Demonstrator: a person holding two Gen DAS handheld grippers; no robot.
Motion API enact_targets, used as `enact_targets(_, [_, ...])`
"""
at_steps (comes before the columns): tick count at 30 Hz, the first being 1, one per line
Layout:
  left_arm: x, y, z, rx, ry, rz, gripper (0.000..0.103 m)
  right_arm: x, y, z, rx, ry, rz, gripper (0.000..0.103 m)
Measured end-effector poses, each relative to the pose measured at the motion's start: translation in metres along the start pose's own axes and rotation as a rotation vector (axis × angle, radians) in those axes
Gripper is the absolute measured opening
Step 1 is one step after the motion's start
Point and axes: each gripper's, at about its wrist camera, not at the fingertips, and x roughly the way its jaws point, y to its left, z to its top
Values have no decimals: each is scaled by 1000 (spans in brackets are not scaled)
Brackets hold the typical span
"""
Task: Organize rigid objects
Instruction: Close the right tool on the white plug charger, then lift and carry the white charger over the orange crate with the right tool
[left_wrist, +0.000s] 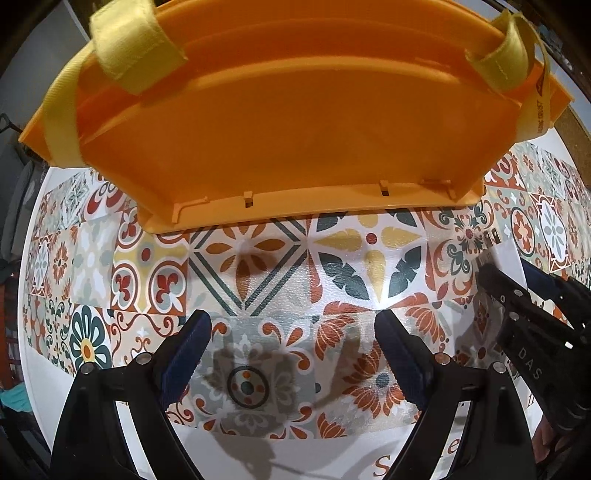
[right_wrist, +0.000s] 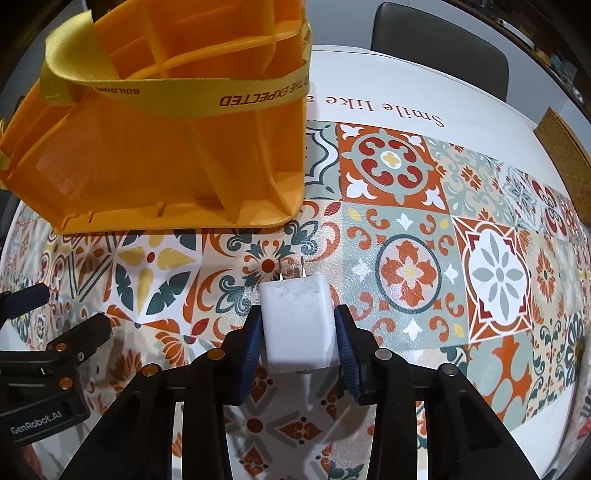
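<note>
The round desk (right_wrist: 406, 110), covered with a white mat printed in coloured tile patterns, is seen in both views. At about 11 o'clock on it in the right wrist view stands the orange plastic organiser bin (right_wrist: 177, 158), divided into compartments and looped by a yellow woven strap (right_wrist: 207, 94) with printed lettering. A dark chair back (right_wrist: 439, 40) is seen beyond the desk at 12 o'clock.

The right gripper (right_wrist: 300, 328) is clenched on the white cube-shaped plug adapter (right_wrist: 295, 317); its blue-padded fingers (right_wrist: 251, 343) are pressed on the two side faces, prongs pointed away toward 12 o'clock. The adapter is held just above the mat, well short of the bin. The left gripper (left_wrist: 291, 354) is released, fingers spread wide, nothing between them, hovering over the mat in front of the bin's near wall.

The step in hand is judged to be transfer of the adapter into a compartment. The adapter should be lifted clear above the bin rim and strap before being carried toward 11 o'clock, since the strap could snag the prongs. Grip should be kept firm; the smooth faces may slip. An open compartment should be lined up from above, and release made low inside it. The light bin could be steadied by the free left gripper if it shifts.
</note>
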Motion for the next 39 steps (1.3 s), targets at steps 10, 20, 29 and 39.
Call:
enact_targets(10, [-22,7,-13,6,-31,-16,91,-33,13,-8,-19,-39,0,37])
enact_targets(20, [-42,20,-16,-11,-63,-25,91,-69,30,-13,-30,-80,20,37])
enact_targets(29, [-66,33,-19,-16,-95,-39,91,-94,41,-10,-36,-117,44,37])
enact_targets(39, [-88,52,-23,-45,-138,-64,91,-125,61,-7,-63,-186,65,37])
